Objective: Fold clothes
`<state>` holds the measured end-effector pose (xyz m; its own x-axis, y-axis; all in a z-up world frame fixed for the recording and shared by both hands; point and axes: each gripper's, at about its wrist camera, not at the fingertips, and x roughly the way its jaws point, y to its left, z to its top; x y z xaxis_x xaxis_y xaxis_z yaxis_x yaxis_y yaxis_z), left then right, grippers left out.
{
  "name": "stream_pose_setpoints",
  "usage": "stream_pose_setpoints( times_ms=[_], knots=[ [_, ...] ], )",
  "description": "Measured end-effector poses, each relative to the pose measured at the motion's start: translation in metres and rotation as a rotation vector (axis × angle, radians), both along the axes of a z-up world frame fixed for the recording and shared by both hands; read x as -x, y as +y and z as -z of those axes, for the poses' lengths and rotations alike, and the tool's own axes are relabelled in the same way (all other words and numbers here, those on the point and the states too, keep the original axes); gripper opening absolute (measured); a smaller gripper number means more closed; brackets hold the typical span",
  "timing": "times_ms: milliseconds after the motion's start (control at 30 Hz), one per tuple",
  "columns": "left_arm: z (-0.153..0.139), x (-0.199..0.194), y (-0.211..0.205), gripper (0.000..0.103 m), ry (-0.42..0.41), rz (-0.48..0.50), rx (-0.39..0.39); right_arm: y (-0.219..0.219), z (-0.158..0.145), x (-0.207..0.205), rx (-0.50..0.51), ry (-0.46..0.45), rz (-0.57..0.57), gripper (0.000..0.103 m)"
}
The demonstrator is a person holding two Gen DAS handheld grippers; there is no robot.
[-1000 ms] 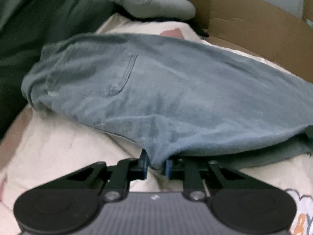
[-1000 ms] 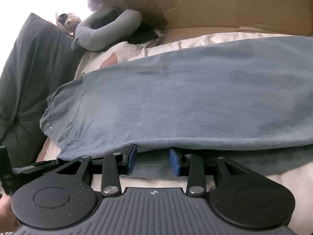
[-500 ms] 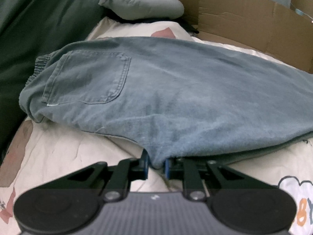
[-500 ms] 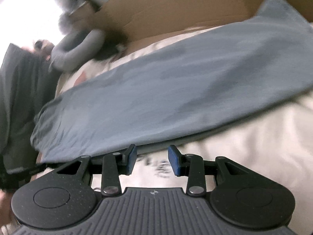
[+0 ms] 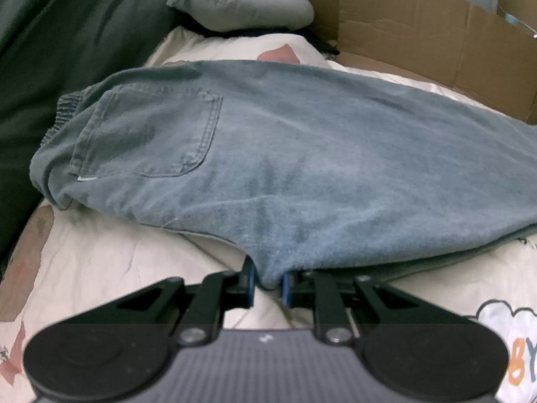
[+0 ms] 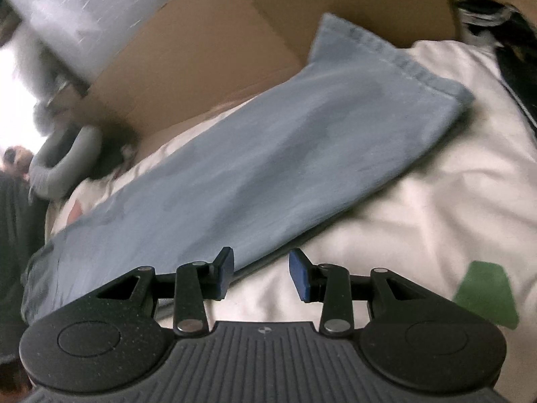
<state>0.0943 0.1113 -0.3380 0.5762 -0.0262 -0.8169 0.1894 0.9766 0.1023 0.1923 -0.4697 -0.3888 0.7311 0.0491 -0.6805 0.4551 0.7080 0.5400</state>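
A pair of light blue jeans lies folded lengthwise on a cream bedsheet, its back pocket facing up at the left. My left gripper is shut on the near edge of the jeans at the crotch, and denim bunches between its blue pads. In the right wrist view the jeans' leg runs up to its hem at the upper right. My right gripper stands open just beside the leg's near edge, holding nothing.
A cardboard box lines the far side of the bed. A grey neck pillow lies at the back, and a dark green pillow fills the left. The bedsheet carries a green patch at the near right.
My right gripper slid right along the jeans' leg, off the fabric edge, and rolled; the hem is now in view. The left gripper kept its hold and place.
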Motion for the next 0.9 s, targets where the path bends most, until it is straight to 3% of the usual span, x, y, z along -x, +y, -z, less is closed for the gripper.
stream_pose_setpoints(
  times_ms=[200,500,633,767,800,833,867,900],
  knots=[
    [0.002,-0.002,0.000,0.017,0.006,0.000,0.001,-0.034,0.016,0.009,-0.062,-0.003,0.177,0.043],
    [0.003,-0.002,0.000,0.017,0.007,0.005,-0.001,-0.055,0.030,0.010,-0.106,-0.036,0.289,0.042],
    [0.004,-0.002,0.000,0.017,0.014,-0.010,0.012,-0.064,0.037,0.010,-0.203,-0.075,0.414,0.042],
    [0.004,-0.003,0.001,0.017,0.018,-0.013,0.022,-0.068,0.041,0.007,-0.234,-0.114,0.469,0.042],
    [0.004,-0.003,0.001,0.017,0.019,-0.012,0.023,-0.070,0.040,0.007,-0.240,-0.122,0.476,0.039],
    [0.003,-0.003,0.001,0.017,0.017,-0.013,0.022,-0.071,0.039,0.007,-0.246,-0.130,0.481,0.031],
    [0.003,-0.003,0.001,0.017,0.013,-0.014,0.018,-0.072,0.037,0.007,-0.249,-0.132,0.486,0.017],
    [0.004,-0.003,0.001,0.017,0.012,-0.013,0.015,-0.073,0.034,0.007,-0.250,-0.131,0.491,0.014]
  ],
)
